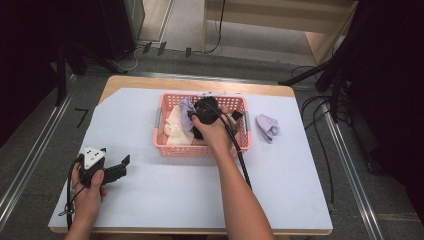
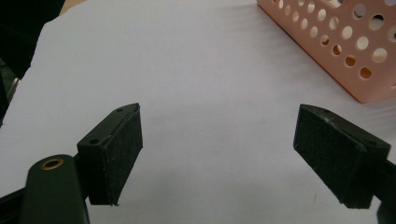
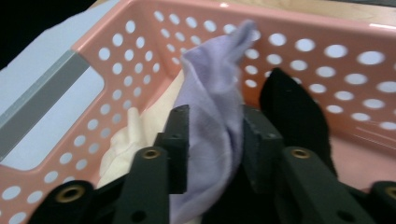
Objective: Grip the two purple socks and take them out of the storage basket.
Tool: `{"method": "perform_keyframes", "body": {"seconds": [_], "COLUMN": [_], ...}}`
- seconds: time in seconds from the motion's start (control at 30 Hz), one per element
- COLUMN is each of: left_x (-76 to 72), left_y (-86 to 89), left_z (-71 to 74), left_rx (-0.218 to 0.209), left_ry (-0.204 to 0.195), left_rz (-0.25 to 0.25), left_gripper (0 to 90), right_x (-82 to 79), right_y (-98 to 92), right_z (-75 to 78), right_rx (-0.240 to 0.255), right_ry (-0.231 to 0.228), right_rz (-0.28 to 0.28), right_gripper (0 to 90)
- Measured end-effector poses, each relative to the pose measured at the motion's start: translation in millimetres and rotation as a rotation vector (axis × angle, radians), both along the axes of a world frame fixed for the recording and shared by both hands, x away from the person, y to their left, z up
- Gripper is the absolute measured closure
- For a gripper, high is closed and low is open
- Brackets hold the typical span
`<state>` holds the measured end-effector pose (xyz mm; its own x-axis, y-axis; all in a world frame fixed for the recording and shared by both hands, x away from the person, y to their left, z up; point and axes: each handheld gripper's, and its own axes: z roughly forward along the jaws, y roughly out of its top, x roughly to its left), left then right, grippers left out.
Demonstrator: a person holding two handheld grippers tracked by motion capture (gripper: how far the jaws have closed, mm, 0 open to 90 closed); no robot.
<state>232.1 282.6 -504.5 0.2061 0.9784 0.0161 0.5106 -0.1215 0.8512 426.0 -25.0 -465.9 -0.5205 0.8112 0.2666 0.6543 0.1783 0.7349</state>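
**Lilac cloth pinched in the basket — grip looks thin**

Forearms enter from the bottom edge of the high view. At lower left the left gripper (image 1: 120, 167) rests on the white sheet, spread and empty. At centre the right gripper (image 1: 200, 117) reaches into the pink basket (image 1: 200, 150), where a lilac cloth (image 1: 186, 106) stands beside a cream cloth (image 1: 175, 131). A second lilac cloth (image 1: 268, 127) lies on the sheet right of the basket.

Left gripper view: two black pads stand wide apart over bare sheet, with a basket corner (image 2: 345, 60) at upper right.

Right gripper view: the jaws pinch the lilac cloth (image 3: 212, 112) mid-fold; a black cloth (image 3: 294, 116) lies right of it, the cream cloth (image 3: 126, 144) at lower left.

Risk — a loose fold could slip out on lifting, or drag a neighbouring cloth along.

Count: two lilac cloths, one cream, one black, one basket, two grippers.
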Motion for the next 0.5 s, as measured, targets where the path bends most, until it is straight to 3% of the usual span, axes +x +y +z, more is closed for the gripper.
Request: {"method": "perform_keyframes", "body": {"seconds": [0.1,0.2,0.23,0.27,0.33,0.5], "left_x": [-0.1,0.1,0.1,0.0,-0.1,0.1], "left_y": [-0.1,0.0,0.0,-0.2,0.0,0.0], "left_z": [0.1,0.0,0.0,0.0,0.1,0.0], "left_rx": [-0.004,0.0,0.0,-0.002,-0.003,0.0], "left_ry": [0.002,0.001,0.001,0.001,0.004,0.001], "left_rz": [0.001,0.001,0.001,0.001,0.001,0.0], "left_gripper": [16.3,16.3,16.3,16.3,16.3,16.3], "right_x": [1.3,0.7,0.7,0.9,0.0,-6.5], "right_y": [5.3,18.4,18.4,19.7,16.8,14.3], "right_z": [-2.2,-10.3,-10.3,-11.7,-6.5,1.9], "right_rx": [-0.03,-0.211,-0.211,-0.248,-0.247,-0.247], "right_ry": [-0.01,-0.05,-0.05,-0.074,-0.082,-0.147], "right_rz": [0.045,0.114,0.114,0.13,0.136,0.161], "right_gripper": [56.9,62.5,62.5,67.1,84.0,86.0]}}
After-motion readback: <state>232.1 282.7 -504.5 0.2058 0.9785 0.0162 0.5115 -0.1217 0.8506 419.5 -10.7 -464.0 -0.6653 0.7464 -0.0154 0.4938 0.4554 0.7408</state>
